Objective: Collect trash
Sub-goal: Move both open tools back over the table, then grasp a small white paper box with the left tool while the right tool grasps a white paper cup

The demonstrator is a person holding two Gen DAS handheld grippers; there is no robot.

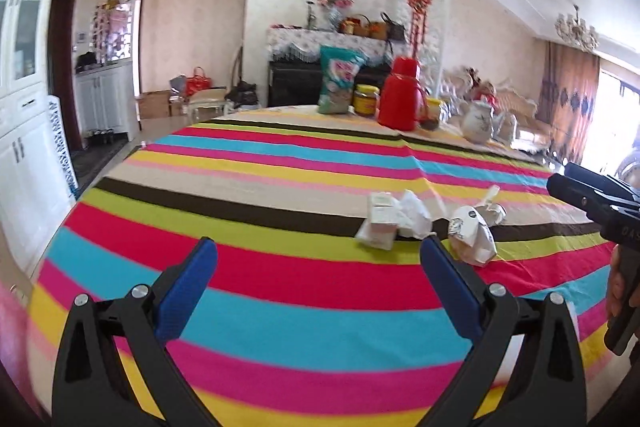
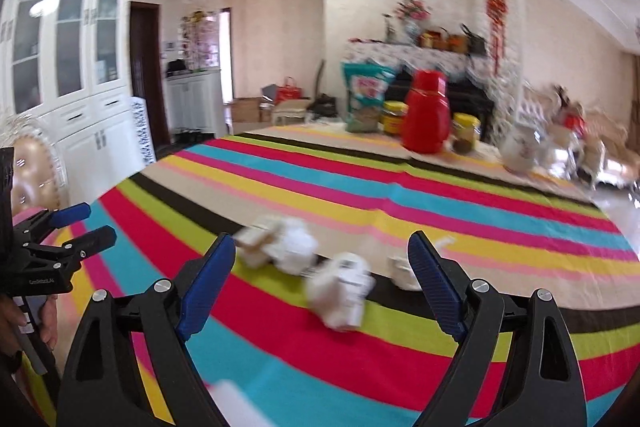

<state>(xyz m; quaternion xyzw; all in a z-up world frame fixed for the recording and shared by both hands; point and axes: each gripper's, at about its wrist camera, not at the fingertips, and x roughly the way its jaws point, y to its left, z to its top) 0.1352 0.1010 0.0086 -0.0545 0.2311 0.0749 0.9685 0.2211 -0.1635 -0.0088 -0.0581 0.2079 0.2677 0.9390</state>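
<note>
White trash lies in a cluster on the striped tablecloth (image 1: pixel 280 155). It includes a small carton (image 1: pixel 380 223), a crumpled tissue (image 1: pixel 414 213), a crushed paper bag with a dark logo (image 1: pixel 472 233) and a crumpled cup (image 1: pixel 494 211). My left gripper (image 1: pixel 320 255) is open and empty, just short and left of the cluster. My right gripper (image 2: pixel 322 247) is open and empty, with the crushed bag (image 2: pixel 342 287) lying ahead between its fingers, the carton and tissue (image 2: pixel 280 243) to the left and the cup (image 2: pixel 404 269) by the right finger. Each gripper also shows in the other's view, my right gripper (image 1: pixel 580 195) and my left gripper (image 2: pixel 80 223).
At the table's far end stand a teal bag (image 1: pixel 340 79), a yellow-lidded jar (image 1: pixel 366 99), a red thermos (image 1: pixel 402 95), a second jar (image 2: pixel 464 133) and a white teapot (image 1: pixel 478 121). White cabinets (image 2: pixel 72 67) are on the left, sofas (image 1: pixel 516 107) on the right.
</note>
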